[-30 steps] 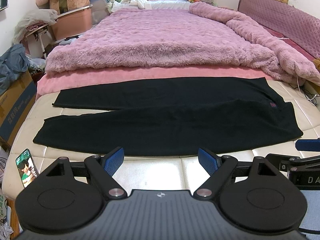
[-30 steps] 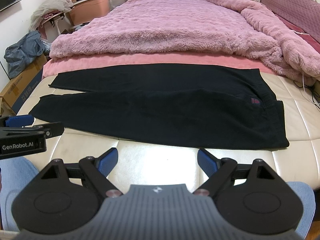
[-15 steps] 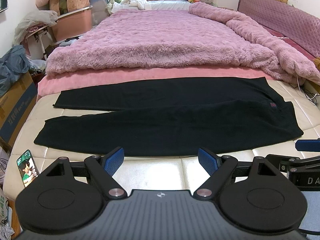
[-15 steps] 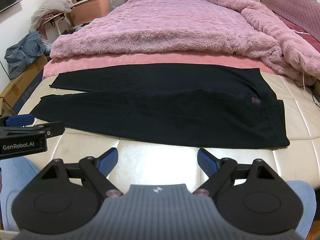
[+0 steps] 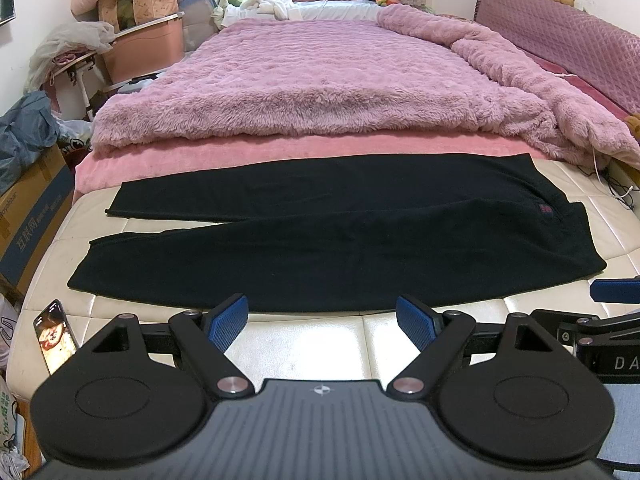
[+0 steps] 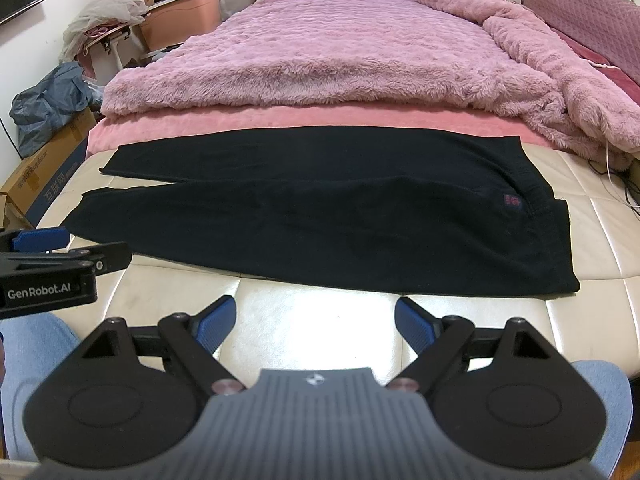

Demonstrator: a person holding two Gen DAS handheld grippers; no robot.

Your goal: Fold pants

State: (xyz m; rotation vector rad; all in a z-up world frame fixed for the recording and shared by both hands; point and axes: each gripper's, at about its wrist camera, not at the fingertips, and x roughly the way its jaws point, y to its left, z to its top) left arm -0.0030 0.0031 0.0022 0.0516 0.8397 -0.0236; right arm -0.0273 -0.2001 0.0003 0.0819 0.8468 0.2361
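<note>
Black pants (image 5: 340,240) lie flat across the near end of the cream mattress (image 5: 320,344), long axis running left to right: waistband toward the right edge, the two leg cuffs splayed toward the left edge. Far leg touches the pink sheet (image 5: 280,152). Left gripper (image 5: 322,320) and right gripper (image 6: 314,322) both hover just short of the near hem, jaws spread wide, holding nothing, fingers level and pointing across the bed. Left sits nearer the cuffs, right nearer the waistband. Likely first fold: near leg over far. Phone (image 5: 54,334) at the near-left corner.
</note>
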